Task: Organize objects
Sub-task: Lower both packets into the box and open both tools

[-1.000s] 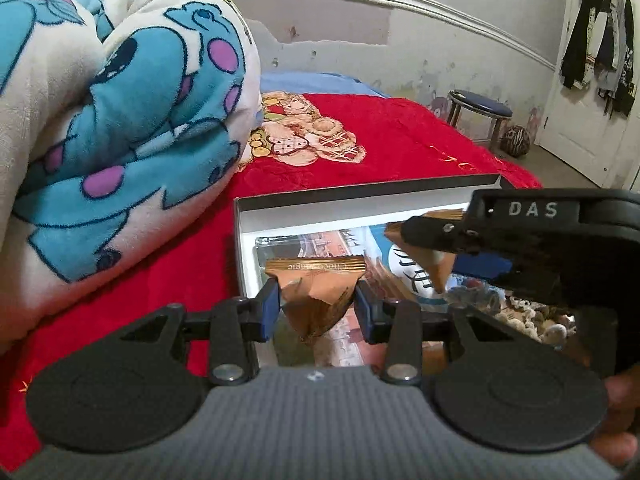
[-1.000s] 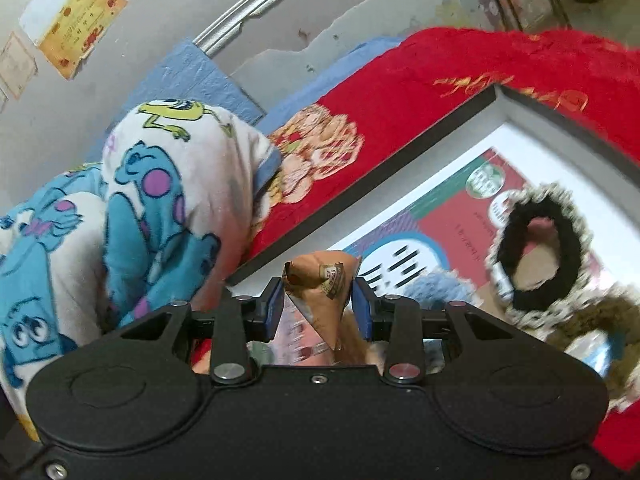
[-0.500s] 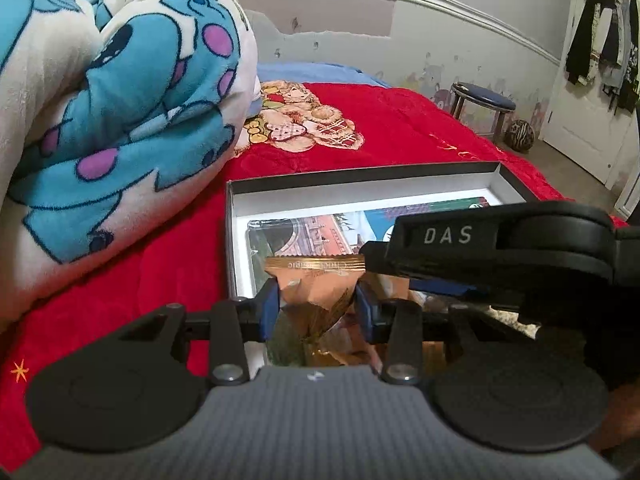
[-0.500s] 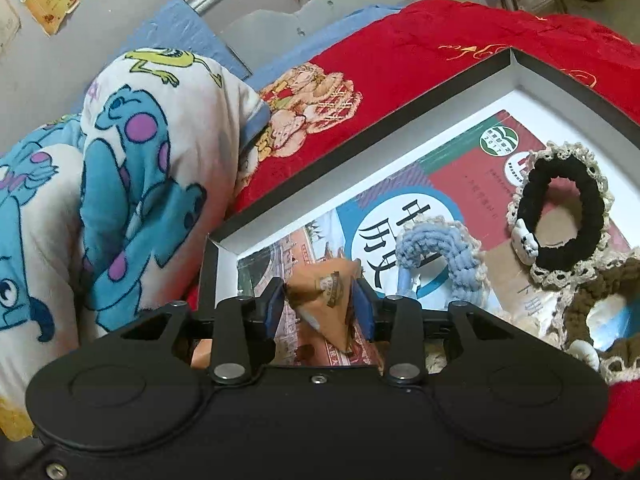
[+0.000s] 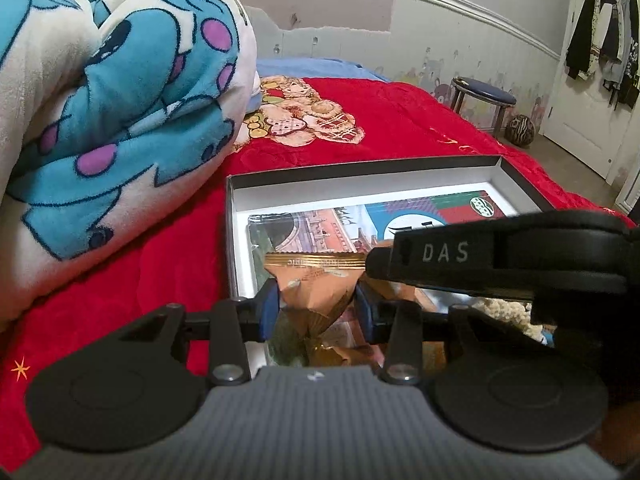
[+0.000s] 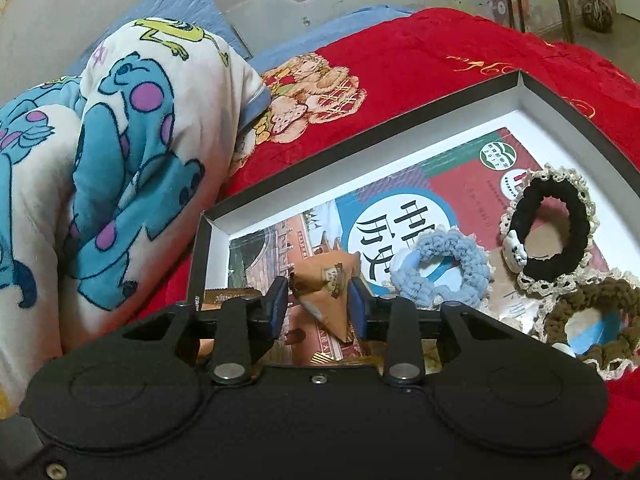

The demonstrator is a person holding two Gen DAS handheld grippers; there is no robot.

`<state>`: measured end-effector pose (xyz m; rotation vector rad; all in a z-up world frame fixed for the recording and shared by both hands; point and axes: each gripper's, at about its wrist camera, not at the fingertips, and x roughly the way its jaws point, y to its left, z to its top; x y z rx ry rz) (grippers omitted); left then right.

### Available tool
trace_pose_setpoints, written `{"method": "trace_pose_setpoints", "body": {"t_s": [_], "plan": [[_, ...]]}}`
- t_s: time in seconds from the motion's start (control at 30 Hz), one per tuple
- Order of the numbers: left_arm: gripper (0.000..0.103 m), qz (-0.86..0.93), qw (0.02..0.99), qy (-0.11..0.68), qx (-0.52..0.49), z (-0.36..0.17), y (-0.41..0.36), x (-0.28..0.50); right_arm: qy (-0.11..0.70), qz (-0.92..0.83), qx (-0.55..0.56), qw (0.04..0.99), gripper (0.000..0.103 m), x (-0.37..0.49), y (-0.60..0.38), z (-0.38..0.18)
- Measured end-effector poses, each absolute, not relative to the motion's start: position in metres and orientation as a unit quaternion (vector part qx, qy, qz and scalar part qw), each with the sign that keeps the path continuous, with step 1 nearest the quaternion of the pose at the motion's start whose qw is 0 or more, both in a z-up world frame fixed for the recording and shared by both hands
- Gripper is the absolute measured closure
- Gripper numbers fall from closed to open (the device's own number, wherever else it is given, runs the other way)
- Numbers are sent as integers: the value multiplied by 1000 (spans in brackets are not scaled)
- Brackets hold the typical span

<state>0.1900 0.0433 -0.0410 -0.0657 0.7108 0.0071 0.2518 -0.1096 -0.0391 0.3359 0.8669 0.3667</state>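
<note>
At the far left of both views we see a bunched white fleece blanket printed with blue, purple-spotted monsters, lying on a red bedspread with a bear patch.

Lower centre of the left wrist view, our left gripper is clenched on a tan, pyramid-shaped foil snack packet, both blue pads pressing its sides over the near left corner of a shallow dark-rimmed cardboard box with a white inside.

To its right, the black body of our right gripper, lettered DAS, crosses the frame above the box.

In the right wrist view, the right gripper grasps a second tan foil packet above a colourful printed book on the box floor; its jaws have just been closing on the packet.

Right of that packet lie a light blue crocheted hair tie, then a black hair tie edged in cream lace, and at the lower right a brown crocheted hair tie, all on the book inside the box.
</note>
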Motion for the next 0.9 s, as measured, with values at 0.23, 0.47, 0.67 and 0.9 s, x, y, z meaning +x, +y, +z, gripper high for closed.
{"method": "trace_pose_setpoints", "body": {"t_s": [0.23, 0.47, 0.67, 0.9], "plan": [[56, 5, 936, 352, -34, -43, 46, 191, 421, 176, 140, 879, 75, 247, -109, -37], [46, 0, 933, 358, -38, -46, 48, 192, 427, 178, 143, 875, 76, 243, -110, -36], [42, -2, 933, 358, -38, -41, 50, 190, 423, 193, 166, 870, 71, 240, -115, -30], [35, -34, 938, 340, -62, -4, 53, 170, 368, 208, 184, 888, 55, 214, -144, 16]]}}
